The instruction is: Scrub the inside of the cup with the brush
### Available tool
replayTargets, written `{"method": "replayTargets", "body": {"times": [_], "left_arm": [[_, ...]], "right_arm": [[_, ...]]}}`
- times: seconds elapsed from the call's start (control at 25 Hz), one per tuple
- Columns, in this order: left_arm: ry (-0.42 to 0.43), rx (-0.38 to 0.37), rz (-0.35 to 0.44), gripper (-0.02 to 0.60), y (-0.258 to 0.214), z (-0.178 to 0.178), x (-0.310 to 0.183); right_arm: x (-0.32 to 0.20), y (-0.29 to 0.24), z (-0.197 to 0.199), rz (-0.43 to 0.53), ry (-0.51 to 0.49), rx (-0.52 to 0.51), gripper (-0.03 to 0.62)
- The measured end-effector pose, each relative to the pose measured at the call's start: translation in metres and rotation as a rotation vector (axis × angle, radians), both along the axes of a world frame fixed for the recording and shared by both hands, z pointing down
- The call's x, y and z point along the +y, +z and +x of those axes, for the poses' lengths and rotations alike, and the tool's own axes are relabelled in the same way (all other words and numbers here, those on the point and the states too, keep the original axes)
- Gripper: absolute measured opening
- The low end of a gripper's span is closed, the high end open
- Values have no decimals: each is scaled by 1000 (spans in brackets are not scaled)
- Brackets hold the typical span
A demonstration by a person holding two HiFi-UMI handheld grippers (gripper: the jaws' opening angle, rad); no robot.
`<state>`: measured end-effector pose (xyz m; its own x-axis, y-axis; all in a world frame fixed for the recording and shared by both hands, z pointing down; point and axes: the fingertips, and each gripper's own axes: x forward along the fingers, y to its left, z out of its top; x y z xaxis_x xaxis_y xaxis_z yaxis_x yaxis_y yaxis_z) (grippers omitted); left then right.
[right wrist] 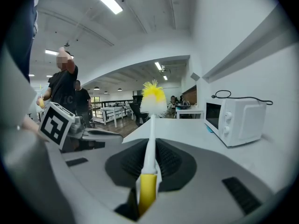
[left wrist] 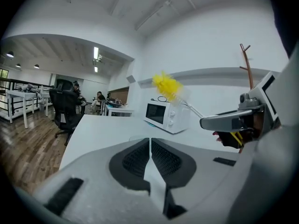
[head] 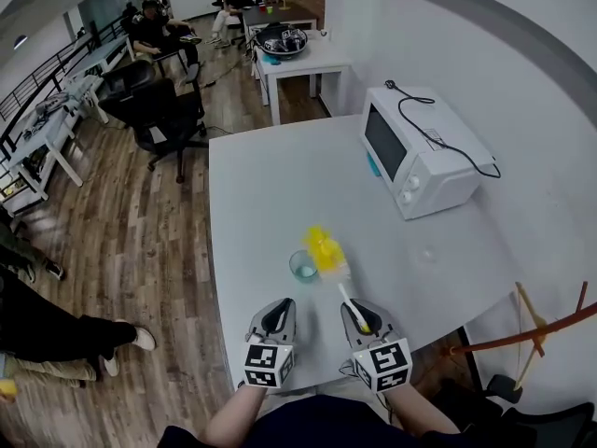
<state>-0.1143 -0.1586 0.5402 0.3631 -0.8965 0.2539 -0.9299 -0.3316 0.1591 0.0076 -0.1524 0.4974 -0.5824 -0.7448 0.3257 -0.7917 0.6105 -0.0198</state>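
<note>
Head view: cup point(head: 303, 266) standing near the counter's point(head: 270, 175) near edge, yellow brush point(head: 326, 253) head just beside it. Its handle is grasped by the right hand-held gripper point(head: 355, 314); the left hand-held gripper point(head: 277, 308) is clenched empty. Unheld, the cup could tip under scrubbing.

The brush point(head: 334, 271) has yellow bristles, a white stem and a yellow handle end. The cup point(head: 303, 266) is clear with a pale blue tint. The table point(head: 280, 185) is plain light grey. The microwave point(head: 424, 166) is white with a dark door, and its cord point(head: 430, 138) is black. The left gripper point(head: 277, 306) and right gripper point(head: 353, 308) are grey with black ribbed pads point(left wrist: 135, 158), and each bears a cube of black-and-white square markers. The floor point(head: 140, 241) is brown wood planking. The chair point(head: 159, 110) is black.
</note>
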Motion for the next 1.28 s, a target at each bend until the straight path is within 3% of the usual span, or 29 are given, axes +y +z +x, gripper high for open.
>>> {"method": "replayTargets", "body": {"times": [0.4, 1.28], "left_arm": [[68, -26, 23, 18, -11, 9, 31], [74, -56, 20, 18, -16, 5, 36]], "right_arm": [[26, 6, 1, -26, 30, -46, 51], [41, 2, -18, -22, -9, -70, 51]]}}
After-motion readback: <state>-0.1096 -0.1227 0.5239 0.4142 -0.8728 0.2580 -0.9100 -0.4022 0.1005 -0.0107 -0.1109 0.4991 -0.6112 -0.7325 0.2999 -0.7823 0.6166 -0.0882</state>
